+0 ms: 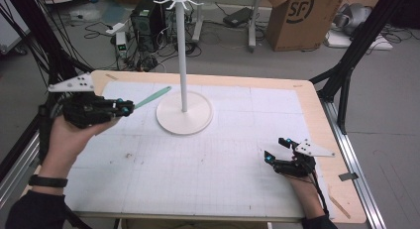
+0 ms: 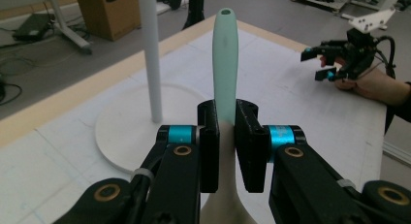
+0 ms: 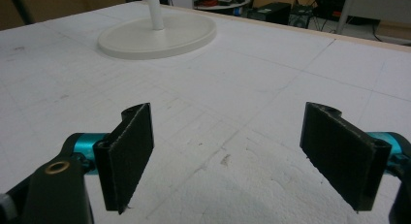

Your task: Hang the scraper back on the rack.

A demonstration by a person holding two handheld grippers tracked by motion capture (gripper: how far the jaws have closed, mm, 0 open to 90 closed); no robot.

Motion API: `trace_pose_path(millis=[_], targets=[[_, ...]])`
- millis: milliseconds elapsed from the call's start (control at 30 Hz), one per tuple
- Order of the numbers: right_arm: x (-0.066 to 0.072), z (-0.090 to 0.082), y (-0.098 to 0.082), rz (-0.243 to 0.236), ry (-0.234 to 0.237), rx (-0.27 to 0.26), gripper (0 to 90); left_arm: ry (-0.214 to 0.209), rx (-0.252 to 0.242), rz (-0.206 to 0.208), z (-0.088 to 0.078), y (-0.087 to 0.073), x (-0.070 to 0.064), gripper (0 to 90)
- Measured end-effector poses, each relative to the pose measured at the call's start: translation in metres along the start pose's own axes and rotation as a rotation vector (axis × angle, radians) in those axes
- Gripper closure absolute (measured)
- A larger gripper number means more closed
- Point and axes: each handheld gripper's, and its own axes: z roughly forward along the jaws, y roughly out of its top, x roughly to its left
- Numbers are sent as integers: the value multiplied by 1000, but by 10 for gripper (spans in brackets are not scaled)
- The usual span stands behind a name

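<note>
Here the left gripper (image 1: 125, 108), at about nine o'clock on the table in the high view, is clamped on a pale mint-green plastic utensil handle (image 2: 224, 64) with a small hole at its tip; the handle points toward the tall white metal hanging stand (image 1: 183, 55), whose round base sits near twelve o'clock. The step in hand looks like carrying the utensil up to hang it, judging from the hole and from the hooks at the stand's crown. The next move probably calls for lifting the tip to hook height and threading the hole over one prong, which needs a careful tilt of the wrist. The right gripper (image 1: 275, 149) rests near four o'clock on the white gridded mat (image 1: 208, 164), its jaws spread wide with nothing between them. The utensil's working end is hidden below the left jaws, so what kind of tool it is cannot be told, and the stand's crown is cut off at the top edge.
</note>
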Motion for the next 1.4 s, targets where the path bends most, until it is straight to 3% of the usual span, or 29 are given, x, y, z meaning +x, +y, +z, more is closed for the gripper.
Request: trace_pose_path(millis=[367, 500, 700, 767, 1067, 1400], targets=[[0, 0, 0, 1, 1, -2, 195, 4, -123, -28, -34, 61, 18, 809], [0, 0, 0, 2, 2, -2, 195, 20, -122, -9, -38, 82, 16, 809], [-1, 1, 0, -1, 2, -3, 195, 7, -138, 1, -40, 112, 11, 809], [-1, 1, 0, -2, 1, -4, 195, 16, -118, 6, -40, 120, 10, 810], [0, 0, 0, 4, 8, 1, 196, 46, -107, 17, -36, 142, 9, 809], [0, 0, 0, 3, 8, 2, 198, 74, -93, 24, -29, 146, 11, 809]])
